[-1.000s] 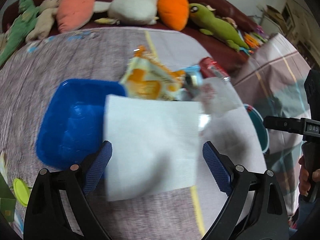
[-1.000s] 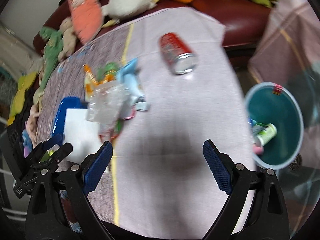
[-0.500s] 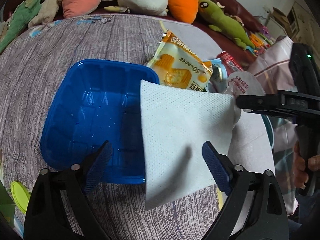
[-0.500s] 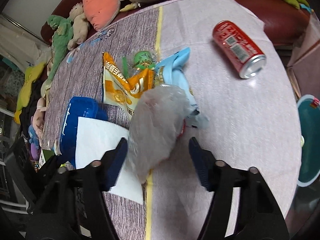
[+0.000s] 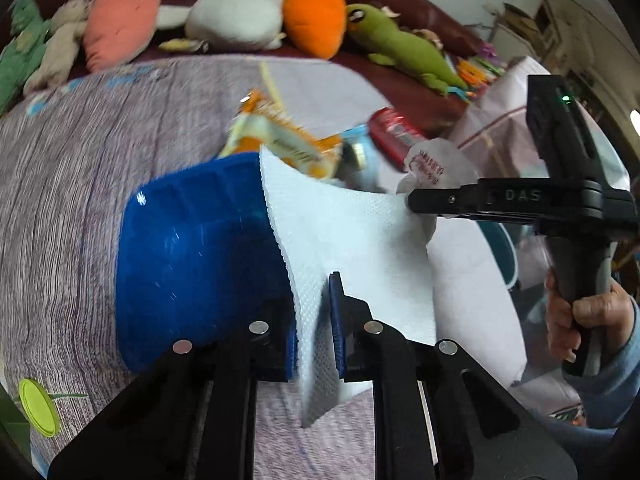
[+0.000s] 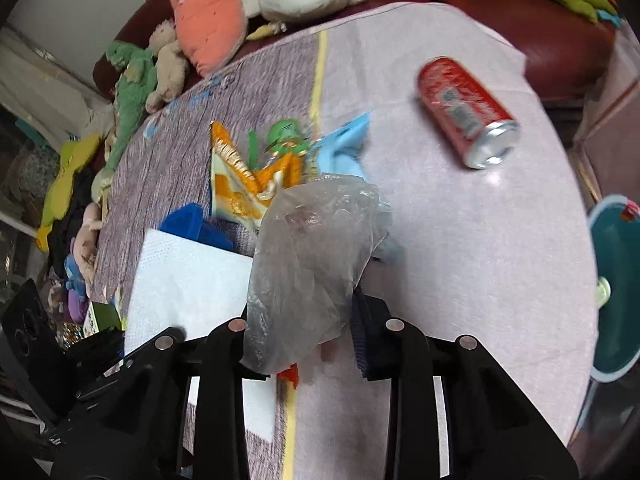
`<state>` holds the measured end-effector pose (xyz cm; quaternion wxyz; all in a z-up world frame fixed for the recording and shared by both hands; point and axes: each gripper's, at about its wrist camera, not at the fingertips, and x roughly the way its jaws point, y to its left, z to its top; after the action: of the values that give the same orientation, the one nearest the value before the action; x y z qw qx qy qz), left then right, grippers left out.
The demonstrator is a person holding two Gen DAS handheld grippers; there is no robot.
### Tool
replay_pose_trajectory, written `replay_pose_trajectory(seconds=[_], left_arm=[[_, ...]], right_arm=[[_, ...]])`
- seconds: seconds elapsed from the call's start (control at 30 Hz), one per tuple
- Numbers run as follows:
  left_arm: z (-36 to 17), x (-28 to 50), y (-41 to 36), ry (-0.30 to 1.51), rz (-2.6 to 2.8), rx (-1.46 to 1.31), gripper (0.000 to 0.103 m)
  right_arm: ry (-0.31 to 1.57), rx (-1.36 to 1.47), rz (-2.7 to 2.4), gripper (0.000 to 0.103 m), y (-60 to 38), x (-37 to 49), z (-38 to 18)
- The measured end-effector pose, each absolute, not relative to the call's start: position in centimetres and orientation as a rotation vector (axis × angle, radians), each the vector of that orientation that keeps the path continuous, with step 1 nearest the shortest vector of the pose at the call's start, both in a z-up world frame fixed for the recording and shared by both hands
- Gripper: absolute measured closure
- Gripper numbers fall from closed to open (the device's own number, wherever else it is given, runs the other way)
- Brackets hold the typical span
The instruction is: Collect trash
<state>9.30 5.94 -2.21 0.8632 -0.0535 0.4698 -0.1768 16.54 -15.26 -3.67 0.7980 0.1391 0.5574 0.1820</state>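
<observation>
The letters "DAS" stand in pale grey on the black body of the right gripper (image 5: 412, 202), on the side seen from the left wrist view. Red print sits on the clear plastic bag (image 5: 434, 164) held in its jaws, but the characters are too small and curved to read. The orange snack packet (image 5: 288, 144) and the red drink can (image 6: 466, 110) both carry printing, blurred past reading in either view.
</observation>
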Motion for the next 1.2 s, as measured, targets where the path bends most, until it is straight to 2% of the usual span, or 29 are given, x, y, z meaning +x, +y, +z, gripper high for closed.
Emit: replay_pose_trajectory(seconds=[0.13,0.33,0.4,0.43,0.47,0.5,0.53,0.57,0.7,1.07,1.2], left_arm=[[-1.3,9.2,4.7,0.954,-0.356,-0.067,0.089],[-3.8,10.4,5.3,1.042,-0.314,-0.081,0.088],[-3.9,10.2,5.1,1.051,-0.306,-0.080,0.085],[-3.8,10.0,5.0,1.049,-0.307,-0.077,0.081],[-3.5,9.9,4.8,1.046,-0.316,-0.076,0.070],[-3.0,9.6,4.3,1.038,-0.333,-0.073,0.054],[-2.6,9.3,3.9,1.028,-0.345,-0.064,0.046],[-2.2,9.0,3.3,1.014,-0.359,-0.045,0.034],[-1.3,7.9,-0.9,0.987,-0.454,0.051,0.018],[-9.6,7.9,-12.4,1.162,-0.605,0.279,0.016],[-11.0,7.3,-14.0,1.152,-0.587,0.320,0.010]], right_arm=[[1.201,0.323,0.349,0.074,-18.0,15.7,-3.6],[1.212,0.363,0.315,0.074,-21.3,14.5,-4.7],[1.213,0.382,0.314,0.074,-21.9,14.1,-5.0],[1.207,0.395,0.318,0.074,-22.3,13.9,-5.0],[1.205,0.409,0.324,0.074,-22.6,13.8,-5.0],[1.202,0.425,0.328,0.074,-22.9,13.7,-5.0],[1.194,0.428,0.329,0.074,-23.1,13.6,-4.8],[1.179,0.419,0.330,0.074,-23.2,13.5,-4.5],[1.163,0.393,0.335,0.074,-24.5,12.6,-3.8],[1.206,0.436,0.258,0.071,-30.8,10.4,-5.7],[1.213,0.471,0.245,0.070,-32.3,10.0,-6.8]])
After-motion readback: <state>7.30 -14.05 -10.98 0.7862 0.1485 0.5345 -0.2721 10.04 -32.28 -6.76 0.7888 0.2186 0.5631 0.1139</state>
